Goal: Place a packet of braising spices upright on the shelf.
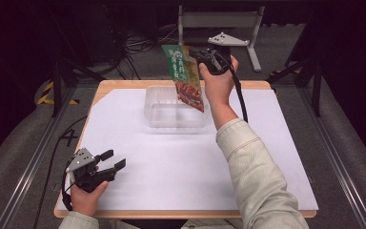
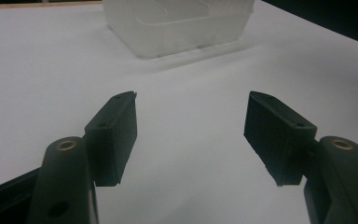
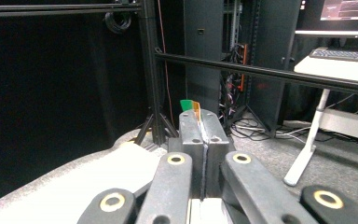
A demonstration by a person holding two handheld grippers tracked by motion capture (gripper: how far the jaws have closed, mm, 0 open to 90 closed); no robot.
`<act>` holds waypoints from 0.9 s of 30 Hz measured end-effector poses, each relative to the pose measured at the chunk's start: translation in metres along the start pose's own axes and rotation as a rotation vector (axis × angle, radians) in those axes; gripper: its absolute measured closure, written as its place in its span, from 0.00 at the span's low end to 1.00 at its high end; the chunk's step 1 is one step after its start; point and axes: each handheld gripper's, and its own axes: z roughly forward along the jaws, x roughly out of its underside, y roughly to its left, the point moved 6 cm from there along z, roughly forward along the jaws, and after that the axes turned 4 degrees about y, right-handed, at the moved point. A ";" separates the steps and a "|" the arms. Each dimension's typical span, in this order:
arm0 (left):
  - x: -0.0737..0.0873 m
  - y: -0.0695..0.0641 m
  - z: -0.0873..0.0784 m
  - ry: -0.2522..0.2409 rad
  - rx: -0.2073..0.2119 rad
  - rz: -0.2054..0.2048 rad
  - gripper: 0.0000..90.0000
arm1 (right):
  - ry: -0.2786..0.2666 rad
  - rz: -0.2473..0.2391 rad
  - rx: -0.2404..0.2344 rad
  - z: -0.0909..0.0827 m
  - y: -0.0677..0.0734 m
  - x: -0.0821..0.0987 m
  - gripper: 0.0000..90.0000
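Above the clear tray [image 1: 174, 114], the right hand-held gripper [image 1: 208, 58] pinches a snack packet [image 1: 185, 78].

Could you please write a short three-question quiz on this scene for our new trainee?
1. True or false: the right gripper is shut on the snack packet.
2. Where does the packet hang? A) above the clear plastic container B) flat on the white sheet C) between the left gripper's jaws
3. How do the jaws of the left gripper stand, and what is between them?

Key: 1 true. 2 A. 3 Open, with nothing between them; it rests low near the table's front left corner.
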 end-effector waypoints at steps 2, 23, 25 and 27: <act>0.000 0.000 0.000 0.002 -0.002 0.001 0.39 | -0.004 -0.001 -0.013 0.000 -0.002 0.005 1.00; -0.001 0.000 0.003 0.013 -0.002 0.010 0.39 | -0.014 0.049 -0.029 -0.008 -0.020 0.042 1.00; -0.001 -0.001 0.004 0.016 -0.001 0.013 0.39 | -0.015 0.050 -0.027 -0.012 -0.022 0.043 1.00; -0.001 -0.001 0.005 0.013 -0.001 0.010 0.39 | -0.007 0.042 -0.019 -0.016 -0.023 0.046 1.00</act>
